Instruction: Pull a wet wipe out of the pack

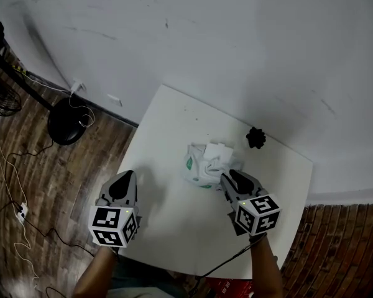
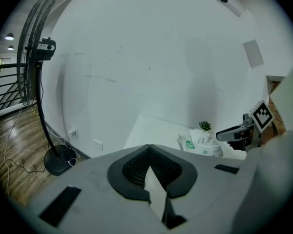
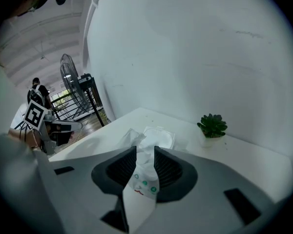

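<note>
Head view: we find the right gripper (image 1: 227,176) with its tips touching the near right end of the pack (image 1: 202,166), which lies about the middle of the table (image 1: 174,228). The left gripper (image 1: 128,175) hangs over the table's near left edge, well apart from the pack. A small plant (image 1: 255,137) stands close to the far edge, beyond the pack. How wide either pair of jaws stands cannot be read here.

Left gripper view: we note the left gripper (image 2: 149,147) with its jaws brought together at the tips and nothing between the pads. The pack (image 2: 200,144) lies ahead and to the right on the table, with the plant (image 2: 204,126) just behind it. The right gripper (image 2: 225,134) reaches in at the pack's right side.

Right gripper view: we record the right gripper (image 3: 145,152) clamped on the wet wipe (image 3: 142,174), a white sheet with small green and red marks, pinched between both pads. The sheet runs forward to a crumpled white tuft just beyond the jaw tips. Directly behind lies the lid (image 3: 158,138) of the pack, flipped open. The plant (image 3: 212,126) stands to the right, near the wall-side edge. The left gripper (image 3: 63,126) shows far left, clear of the pack.
</note>
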Action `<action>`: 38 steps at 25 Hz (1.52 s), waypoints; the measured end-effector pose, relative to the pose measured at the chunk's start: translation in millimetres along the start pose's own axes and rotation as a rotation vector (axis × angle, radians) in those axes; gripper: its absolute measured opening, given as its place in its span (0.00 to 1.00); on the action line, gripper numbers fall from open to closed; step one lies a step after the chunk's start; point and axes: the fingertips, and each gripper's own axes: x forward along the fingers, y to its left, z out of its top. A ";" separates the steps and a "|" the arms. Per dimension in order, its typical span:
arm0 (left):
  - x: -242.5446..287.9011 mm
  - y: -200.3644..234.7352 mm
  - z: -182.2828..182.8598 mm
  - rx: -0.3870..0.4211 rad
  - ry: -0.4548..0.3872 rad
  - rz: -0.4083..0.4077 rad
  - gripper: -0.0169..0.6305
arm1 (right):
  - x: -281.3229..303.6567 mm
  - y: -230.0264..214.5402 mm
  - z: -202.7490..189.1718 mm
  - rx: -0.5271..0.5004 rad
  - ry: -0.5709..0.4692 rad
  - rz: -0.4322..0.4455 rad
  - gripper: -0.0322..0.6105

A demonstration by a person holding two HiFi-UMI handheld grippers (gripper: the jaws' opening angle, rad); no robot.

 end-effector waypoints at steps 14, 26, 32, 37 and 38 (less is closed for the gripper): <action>9.4 15.3 4.2 -0.030 0.003 0.032 0.03 | 20.6 2.7 -12.7 0.012 0.074 0.048 0.22; 10.0 24.8 5.3 -0.045 0.006 0.027 0.03 | 25.7 7.3 -9.6 0.021 0.080 0.035 0.13; 9.9 30.5 7.6 -0.044 0.004 0.026 0.03 | 26.4 7.5 -9.8 0.031 0.089 0.016 0.09; 12.1 33.3 9.7 -0.050 0.002 0.021 0.03 | 28.1 8.0 -11.2 0.044 0.100 0.004 0.06; 12.5 33.0 10.4 -0.054 0.001 0.019 0.03 | 28.1 8.4 -11.2 0.044 0.101 0.005 0.06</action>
